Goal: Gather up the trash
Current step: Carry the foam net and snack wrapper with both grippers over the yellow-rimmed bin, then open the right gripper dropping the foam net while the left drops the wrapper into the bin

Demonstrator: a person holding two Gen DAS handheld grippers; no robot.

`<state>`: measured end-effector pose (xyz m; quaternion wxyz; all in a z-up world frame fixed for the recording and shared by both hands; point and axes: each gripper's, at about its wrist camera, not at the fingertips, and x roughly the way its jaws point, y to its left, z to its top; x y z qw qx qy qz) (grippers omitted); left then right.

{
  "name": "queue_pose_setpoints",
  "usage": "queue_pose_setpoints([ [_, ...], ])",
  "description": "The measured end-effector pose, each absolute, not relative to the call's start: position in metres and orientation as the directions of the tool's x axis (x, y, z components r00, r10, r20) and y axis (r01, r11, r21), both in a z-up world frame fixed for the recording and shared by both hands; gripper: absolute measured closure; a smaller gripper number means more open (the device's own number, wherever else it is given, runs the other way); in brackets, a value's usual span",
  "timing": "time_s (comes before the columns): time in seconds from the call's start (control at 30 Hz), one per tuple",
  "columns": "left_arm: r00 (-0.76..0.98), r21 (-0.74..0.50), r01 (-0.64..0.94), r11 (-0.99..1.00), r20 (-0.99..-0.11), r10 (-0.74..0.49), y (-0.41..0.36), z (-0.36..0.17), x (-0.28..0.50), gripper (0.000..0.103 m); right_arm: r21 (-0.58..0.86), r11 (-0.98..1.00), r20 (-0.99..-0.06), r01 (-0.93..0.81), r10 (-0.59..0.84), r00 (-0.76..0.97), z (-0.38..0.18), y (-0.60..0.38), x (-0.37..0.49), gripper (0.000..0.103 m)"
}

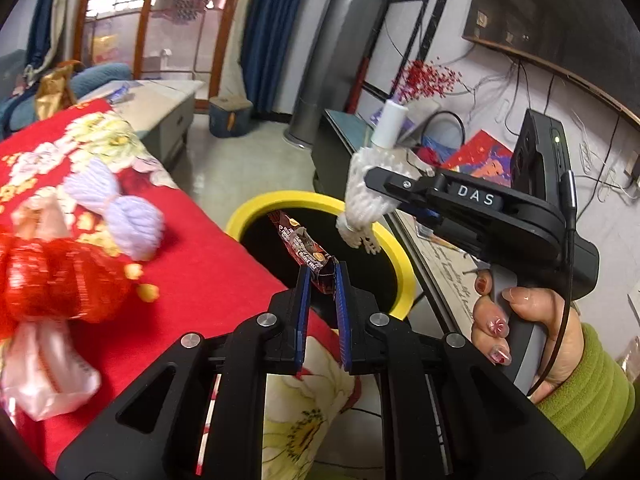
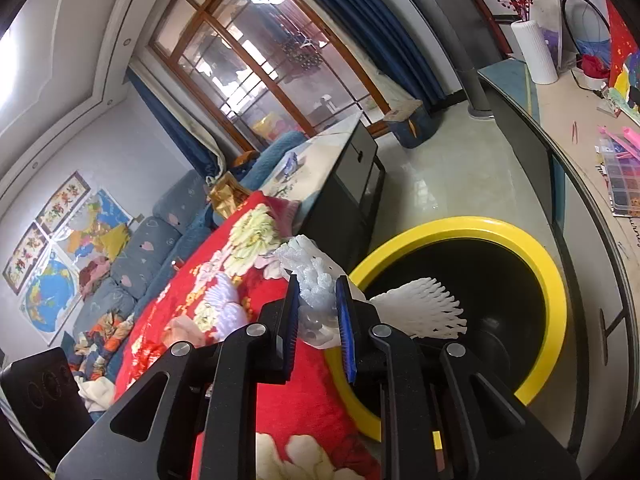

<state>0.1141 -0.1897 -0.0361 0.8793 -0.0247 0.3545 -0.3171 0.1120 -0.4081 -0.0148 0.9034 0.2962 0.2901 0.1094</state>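
A black bin with a yellow rim (image 1: 240, 220) (image 2: 552, 280) stands on the floor beside the red flowered blanket (image 1: 208, 280) (image 2: 224, 292). My left gripper (image 1: 322, 276) is shut on a brown snack wrapper (image 1: 300, 246) and holds it over the bin's opening. My right gripper (image 2: 316, 292) is shut on a white foam net sleeve (image 2: 316, 276), seen from the left wrist view (image 1: 366, 192) hanging over the bin. A second white foam net (image 2: 420, 308) hangs over the bin's inside. On the blanket lie a lilac foam net (image 1: 116, 208), a red mesh net (image 1: 56, 280) and a clear plastic wrapper (image 1: 48, 376).
A long counter (image 2: 580, 152) runs to the right of the bin, with a white vase (image 2: 534, 52), cables and a bead box (image 2: 624, 176). A low cabinet (image 1: 168, 116) and a blue stool (image 1: 230, 114) stand beyond. A sofa (image 2: 132, 272) lies behind the blanket.
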Motion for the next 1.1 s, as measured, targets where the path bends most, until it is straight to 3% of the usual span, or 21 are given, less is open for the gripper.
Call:
queue_pose_setpoints([
  [0.2, 0.496, -0.281, 0.562, 0.778, -0.639, -0.588, -0.209, -0.052, 0.129, 0.095, 0.616, 0.788, -0.479, 0.008, 0.367, 0.797, -0.029, -0.421, 0.117, 0.083],
  [0.23, 0.489, -0.281, 0.564, 0.777, -0.644, -0.588, -0.212, -0.054, 0.131, 0.091, 0.620, 0.785, -0.481, 0.011, 0.368, 0.796, -0.030, -0.422, 0.117, 0.083],
  [0.33, 0.500, -0.271, 0.554, 0.788, -0.648, -0.574, -0.215, -0.058, 0.138, 0.050, 0.609, 0.793, -0.497, 0.022, 0.359, 0.790, -0.033, -0.425, 0.118, 0.072],
  [0.4, 0.513, -0.277, 0.538, 0.796, -0.642, -0.570, -0.212, -0.058, 0.137, 0.042, 0.602, 0.798, -0.500, 0.036, 0.341, 0.796, -0.034, -0.427, 0.116, 0.064],
  [0.47, 0.535, -0.268, 0.524, 0.809, -0.636, -0.557, -0.206, -0.056, 0.135, 0.028, 0.592, 0.805, -0.505, 0.042, 0.330, 0.798, -0.034, -0.429, 0.115, 0.064],
  [0.63, 0.587, -0.250, 0.503, 0.827, -0.604, -0.539, -0.191, -0.045, 0.126, 0.015, 0.570, 0.821, -0.514, 0.033, 0.325, 0.794, -0.037, -0.422, 0.114, 0.056],
  [1.1, 0.725, -0.227, 0.385, 0.895, -0.525, -0.445, -0.135, -0.013, 0.111, 0.014, 0.538, 0.843, -0.518, -0.007, 0.337, 0.786, -0.026, -0.398, 0.111, 0.054],
])
